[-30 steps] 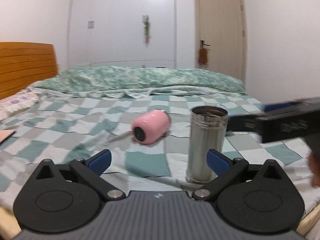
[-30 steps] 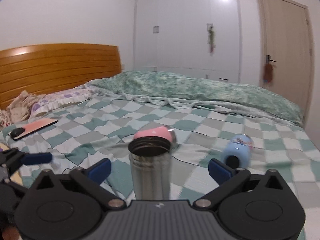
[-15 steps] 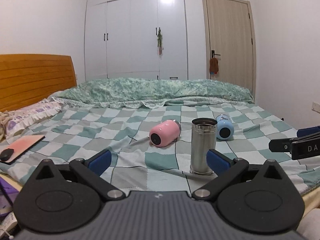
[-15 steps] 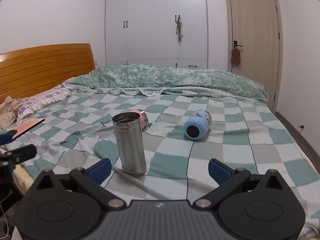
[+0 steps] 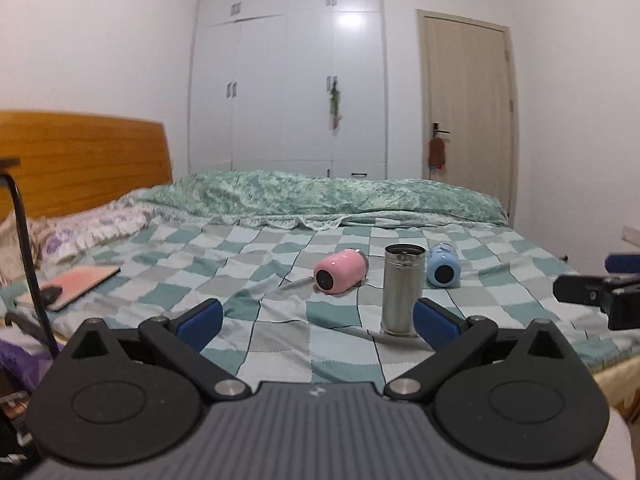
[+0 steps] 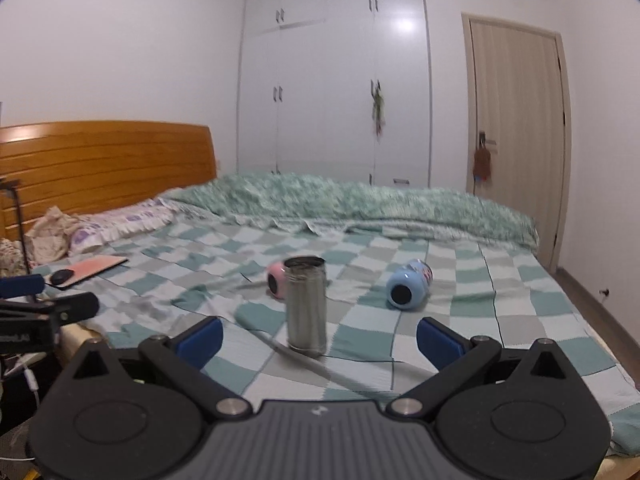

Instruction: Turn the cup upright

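A steel cup (image 5: 402, 290) stands upright on the checked bedspread (image 5: 280, 280), mouth up; it also shows in the right wrist view (image 6: 306, 306). A pink cup (image 5: 340, 271) lies on its side left of it, partly hidden behind the steel cup in the right wrist view (image 6: 277, 280). A blue cup (image 5: 443, 271) lies on its side to the right, seen too in the right wrist view (image 6: 408, 290). My left gripper (image 5: 316, 322) is open and empty, back from the cups. My right gripper (image 6: 320, 338) is open and empty, also back from them.
A pink notebook with a black mouse (image 5: 72, 286) lies at the bed's left edge. A folded green quilt (image 5: 320, 196) lies along the far side. A wooden headboard (image 5: 80, 160) is on the left. A wardrobe (image 5: 288, 80) and door (image 5: 466, 112) stand behind.
Both grippers have drawn back and away from the upright steel cup, which now looks smaller. The cups have not moved.
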`<state>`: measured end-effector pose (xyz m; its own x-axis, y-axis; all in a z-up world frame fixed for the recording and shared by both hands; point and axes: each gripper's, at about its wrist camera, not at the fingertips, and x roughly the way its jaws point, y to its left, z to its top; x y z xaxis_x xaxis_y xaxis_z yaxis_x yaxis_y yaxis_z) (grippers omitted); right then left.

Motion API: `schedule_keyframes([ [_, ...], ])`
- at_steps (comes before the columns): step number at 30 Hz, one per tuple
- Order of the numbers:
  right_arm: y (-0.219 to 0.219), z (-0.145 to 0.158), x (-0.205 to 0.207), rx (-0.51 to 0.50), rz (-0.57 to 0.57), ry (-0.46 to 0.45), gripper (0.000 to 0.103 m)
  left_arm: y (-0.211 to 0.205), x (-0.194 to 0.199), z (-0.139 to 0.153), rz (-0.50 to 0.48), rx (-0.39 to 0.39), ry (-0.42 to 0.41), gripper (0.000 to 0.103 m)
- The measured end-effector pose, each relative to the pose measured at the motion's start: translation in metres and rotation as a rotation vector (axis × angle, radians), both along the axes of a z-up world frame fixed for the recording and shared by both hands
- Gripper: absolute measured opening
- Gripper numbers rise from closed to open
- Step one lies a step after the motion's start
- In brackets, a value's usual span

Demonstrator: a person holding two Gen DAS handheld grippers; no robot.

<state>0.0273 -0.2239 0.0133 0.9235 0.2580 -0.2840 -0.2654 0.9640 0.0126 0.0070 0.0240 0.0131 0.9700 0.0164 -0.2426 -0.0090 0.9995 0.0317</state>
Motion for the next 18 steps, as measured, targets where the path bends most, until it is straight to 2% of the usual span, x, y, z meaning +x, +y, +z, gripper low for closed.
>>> schedule_keyframes([
  [3,0.009,0.000,-0.018,-0.004,0.013,-0.013,0.103,0.001,-0.016,0.001,0.033,0.025,-0.032,0.103],
  [5,0.014,0.002,-0.029,-0.025,0.029,-0.034,0.103,0.002,-0.026,-0.001,0.062,0.003,-0.042,0.103],
  [8,0.018,0.002,-0.047,-0.039,0.039,-0.060,0.103,0.003,-0.042,-0.003,0.051,-0.016,-0.047,0.103],
  [14,0.018,-0.012,-0.063,0.026,0.068,0.001,0.103,-0.010,-0.074,-0.015,0.014,0.085,-0.101,0.103],
  [16,0.019,-0.017,-0.064,0.036,0.059,0.013,0.103,-0.012,-0.077,-0.016,0.018,0.057,-0.089,0.103],
  [18,0.019,-0.022,-0.067,0.024,0.052,0.010,0.103,-0.009,-0.078,-0.017,0.028,-0.010,-0.071,0.103],
])
